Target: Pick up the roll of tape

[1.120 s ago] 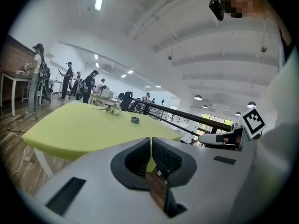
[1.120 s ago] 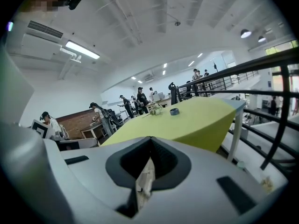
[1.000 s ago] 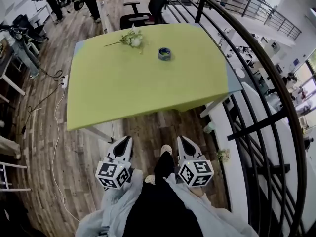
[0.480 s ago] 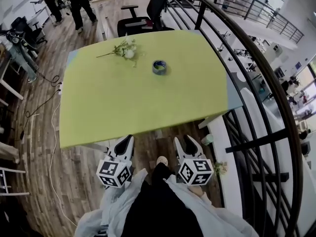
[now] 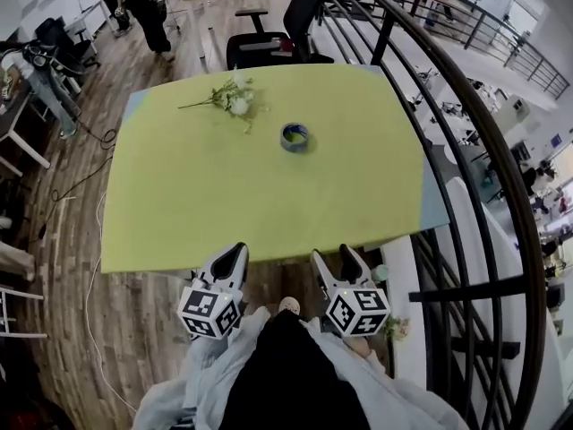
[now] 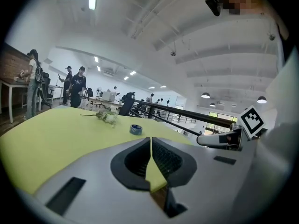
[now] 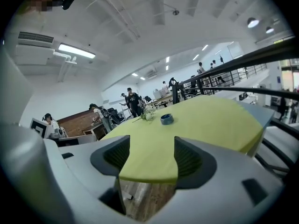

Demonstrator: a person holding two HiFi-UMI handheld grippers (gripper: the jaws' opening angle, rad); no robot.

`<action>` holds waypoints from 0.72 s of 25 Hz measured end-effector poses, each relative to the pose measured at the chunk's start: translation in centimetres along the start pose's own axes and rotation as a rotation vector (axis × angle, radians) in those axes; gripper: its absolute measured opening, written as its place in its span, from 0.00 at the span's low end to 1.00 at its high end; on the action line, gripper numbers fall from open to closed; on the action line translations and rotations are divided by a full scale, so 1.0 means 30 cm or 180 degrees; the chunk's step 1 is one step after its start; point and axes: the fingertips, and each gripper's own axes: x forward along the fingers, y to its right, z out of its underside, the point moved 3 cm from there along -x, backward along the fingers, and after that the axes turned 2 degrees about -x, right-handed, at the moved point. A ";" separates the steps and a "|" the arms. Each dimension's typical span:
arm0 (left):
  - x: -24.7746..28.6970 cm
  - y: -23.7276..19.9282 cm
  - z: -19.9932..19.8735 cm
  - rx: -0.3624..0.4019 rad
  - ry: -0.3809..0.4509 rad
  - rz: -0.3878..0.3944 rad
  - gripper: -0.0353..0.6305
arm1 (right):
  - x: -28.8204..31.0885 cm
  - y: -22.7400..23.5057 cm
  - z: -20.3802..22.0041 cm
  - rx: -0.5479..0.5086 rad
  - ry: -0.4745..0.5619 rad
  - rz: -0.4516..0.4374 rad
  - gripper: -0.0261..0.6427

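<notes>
The roll of tape (image 5: 295,137), blue-grey, lies flat on the yellow-green table (image 5: 179,213) past its middle. It shows small and far off in the left gripper view (image 6: 136,129) and the right gripper view (image 7: 167,119). Both grippers hover side by side just short of the table's near edge, well apart from the tape. My left gripper (image 5: 237,252) (image 6: 151,140) is shut with nothing in it. My right gripper (image 5: 332,255) (image 7: 152,155) has its jaws opening, spread wide, with nothing between them.
A sprig of white flowers (image 5: 231,99) lies on the table left of and beyond the tape. A black office chair (image 5: 273,43) stands behind the table. A dark curved railing (image 5: 466,159) runs along the right. People (image 5: 143,7) stand at the far left; cables (image 5: 85,173) trail on the floor.
Both grippers have come forward to the table's near edge. The right gripper's jaws have gone from shut to wide apart. The left gripper stays shut.
</notes>
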 end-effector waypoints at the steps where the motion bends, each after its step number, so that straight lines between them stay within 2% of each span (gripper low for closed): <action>1: 0.008 -0.002 0.007 -0.0007 0.0002 -0.0026 0.09 | 0.014 0.010 0.005 0.0004 -0.0020 -0.0030 0.48; 10: -0.006 0.014 0.047 -0.0093 -0.0189 -0.0228 0.09 | 0.021 0.015 0.027 0.0056 -0.0218 -0.0226 0.47; 18: 0.059 0.012 0.054 -0.0127 -0.0278 -0.0226 0.09 | 0.062 0.074 0.033 0.0138 -0.0360 -0.0171 0.46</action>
